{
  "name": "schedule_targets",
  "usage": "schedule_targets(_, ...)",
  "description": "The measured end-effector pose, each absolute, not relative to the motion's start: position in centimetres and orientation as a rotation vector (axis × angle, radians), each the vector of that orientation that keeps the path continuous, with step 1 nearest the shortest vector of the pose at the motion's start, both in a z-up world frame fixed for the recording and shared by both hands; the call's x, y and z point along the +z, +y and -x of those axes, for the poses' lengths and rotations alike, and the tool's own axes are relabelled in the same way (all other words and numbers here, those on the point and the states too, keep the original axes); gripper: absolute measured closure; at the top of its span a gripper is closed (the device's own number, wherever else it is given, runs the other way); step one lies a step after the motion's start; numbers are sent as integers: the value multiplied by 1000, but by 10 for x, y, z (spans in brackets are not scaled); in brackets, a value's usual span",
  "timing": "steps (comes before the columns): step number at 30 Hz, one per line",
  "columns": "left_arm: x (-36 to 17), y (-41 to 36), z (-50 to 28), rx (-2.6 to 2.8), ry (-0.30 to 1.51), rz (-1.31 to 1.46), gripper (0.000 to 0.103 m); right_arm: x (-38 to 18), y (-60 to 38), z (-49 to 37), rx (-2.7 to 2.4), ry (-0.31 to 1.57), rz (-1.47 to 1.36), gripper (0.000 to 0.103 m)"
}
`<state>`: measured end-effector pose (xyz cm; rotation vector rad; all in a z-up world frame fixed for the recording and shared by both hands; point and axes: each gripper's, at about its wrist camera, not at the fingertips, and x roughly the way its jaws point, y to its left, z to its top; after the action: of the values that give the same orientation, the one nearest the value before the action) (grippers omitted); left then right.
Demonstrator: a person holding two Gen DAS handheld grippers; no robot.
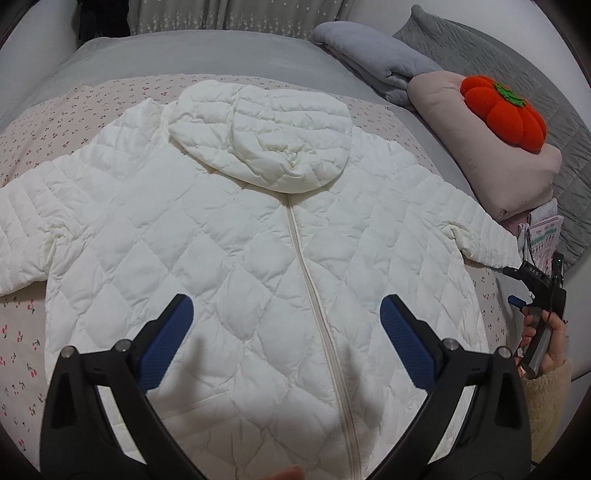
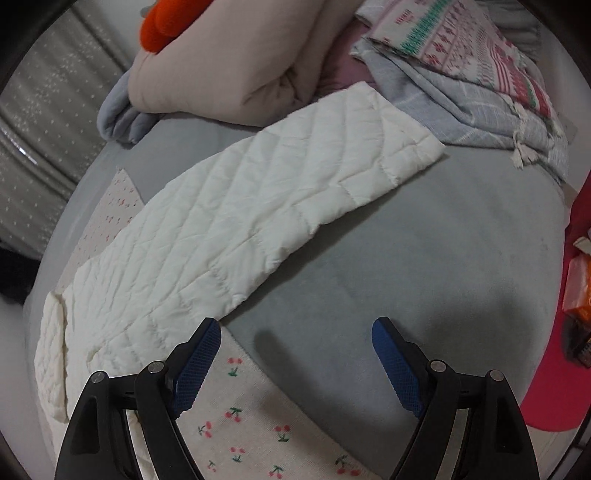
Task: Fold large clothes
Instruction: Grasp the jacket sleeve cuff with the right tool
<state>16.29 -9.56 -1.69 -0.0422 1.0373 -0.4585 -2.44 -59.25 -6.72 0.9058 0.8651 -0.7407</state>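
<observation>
Grey bed (image 1: pixel 221 51) under dim, even light, partly covered by a cherry-print sheet (image 1: pixel 22 332). Along the far edge, star-dotted grey curtains (image 1: pixel 221 14). At the head, a folded blue-grey blanket (image 1: pixel 373 59), a beige pillow (image 1: pixel 517 173) topped by an orange pumpkin cushion (image 1: pixel 506 114), and a quilted grey pillow (image 1: pixel 498 55). Near the pillow, folded patterned cloths (image 2: pixel 461 48).

Jacket (image 1: pixel 229 236) lay flat on the cherry-print sheet (image 1: pixel 22 332), hood (image 1: pixel 266 136) folded onto its chest. Folded blankets (image 1: pixel 480 155) were stacked off right, pumpkin cushion (image 1: pixel 506 110) on top.
</observation>
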Motion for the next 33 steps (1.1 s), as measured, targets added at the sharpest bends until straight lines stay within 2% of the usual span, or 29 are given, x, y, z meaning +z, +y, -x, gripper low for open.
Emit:
schedule_targets(7,-25,-98,-163,-460,1060,40,2,-70,-612,18,-745,801,-901,19)
schedule_targets(9,-25,-95,-164,-456,1064,50,2,-71,-618,13,-738,778,-899,32)
schedule_targets(10,-25,-93,-164,-455,1065,57,2,-71,-620,10,-732,768,-900,45)
schedule_targets(11,-25,-91,-164,-454,1065,63,2,-72,-622,6,-720,765,-899,64)
schedule_targets(13,-24,-87,-166,-453,1064,70,2,-71,-624,3,-683,769,-899,89)
schedule_targets(14,-23,-85,-166,-451,1061,71,2,-66,-622,2,-688,760,-880,93)
schedule_targets(20,-19,-72,-176,-436,1051,65,2,-14,-602,-11,-681,673,-726,98)
schedule_targets(26,-5,-62,-195,-418,999,73,2,53,-563,-37,-597,574,-570,99)
schedule_targets(30,0,-55,-206,-427,966,117,2,67,-547,-46,-549,569,-595,98)
schedule_targets(31,-1,-53,-208,-433,963,124,2,63,-550,-42,-531,566,-636,96)
schedule_targets(33,-5,-52,-211,-439,960,129,2,45,-558,-33,-536,596,-724,77)
